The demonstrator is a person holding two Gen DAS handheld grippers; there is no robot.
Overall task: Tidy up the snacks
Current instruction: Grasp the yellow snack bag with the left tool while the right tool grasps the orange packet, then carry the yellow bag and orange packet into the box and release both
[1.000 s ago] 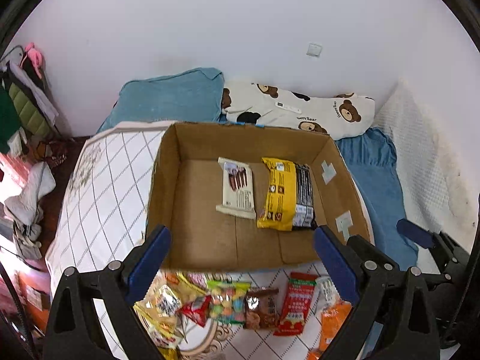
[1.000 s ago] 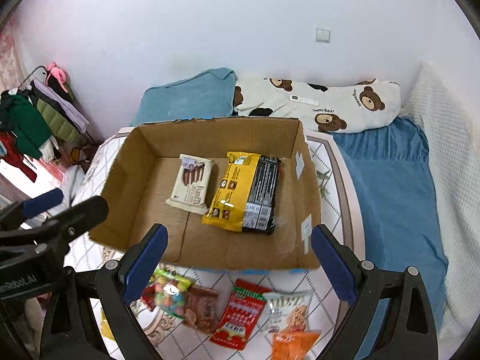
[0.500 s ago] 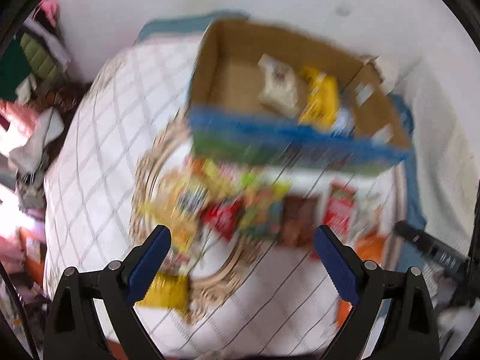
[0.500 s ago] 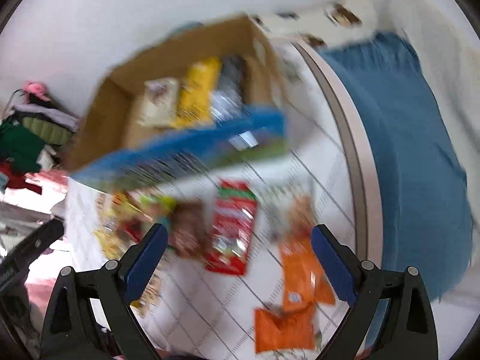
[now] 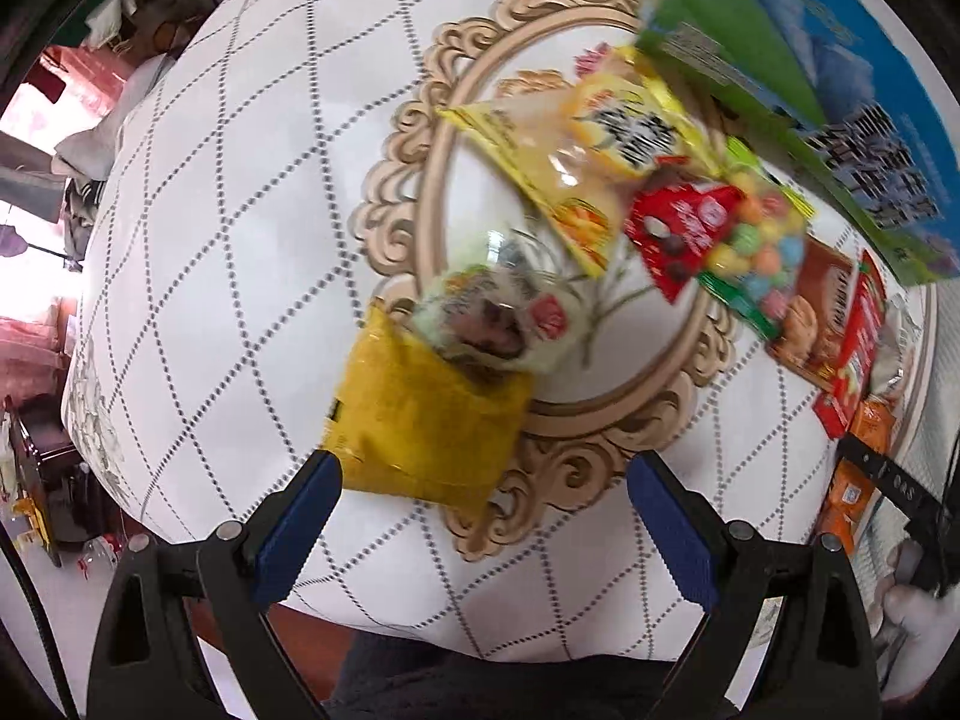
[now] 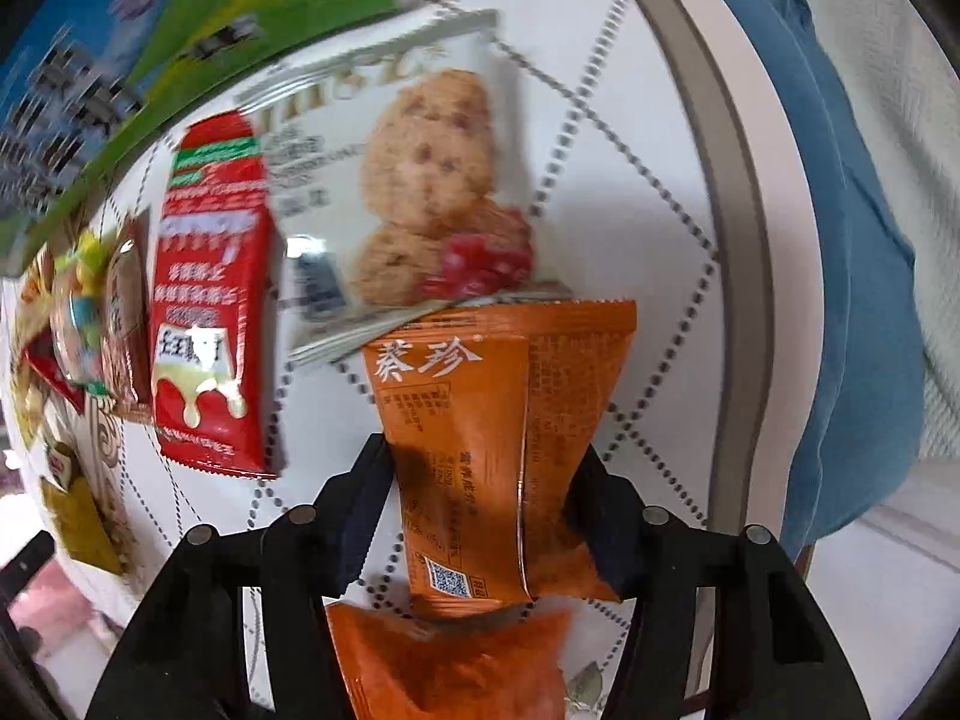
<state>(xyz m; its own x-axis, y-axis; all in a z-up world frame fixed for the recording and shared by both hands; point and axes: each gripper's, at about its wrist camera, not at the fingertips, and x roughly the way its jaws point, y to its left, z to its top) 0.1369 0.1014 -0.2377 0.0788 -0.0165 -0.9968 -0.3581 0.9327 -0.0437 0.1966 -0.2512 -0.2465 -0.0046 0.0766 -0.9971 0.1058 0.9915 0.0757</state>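
Right gripper (image 6: 480,516) narrowed around orange packet (image 6: 498,438) on the table, long axis toward 12 o'clock, probably gripped. Left gripper (image 5: 486,510) wide, empty; yellow pouch (image 5: 420,420) at 11 o'clock.

White tablecloth (image 5: 240,240) with a grey dotted diamond pattern and a tan curly frame print. Blue and green box (image 5: 798,60) with dark writing. Plain yellow bag (image 5: 420,420). Pale yellow pack (image 5: 576,162) with black letters. Red pack (image 5: 678,234) with dark dots. Clear candy bag (image 5: 756,240) full of pink, green, blue and yellow balls. Orange packet (image 6: 498,438) with white letters. Long red packet (image 6: 207,300) with white drips. White cookie pack (image 6: 408,192) with brown cookies and red berries. Blue pads (image 5: 294,528) on black fingers.
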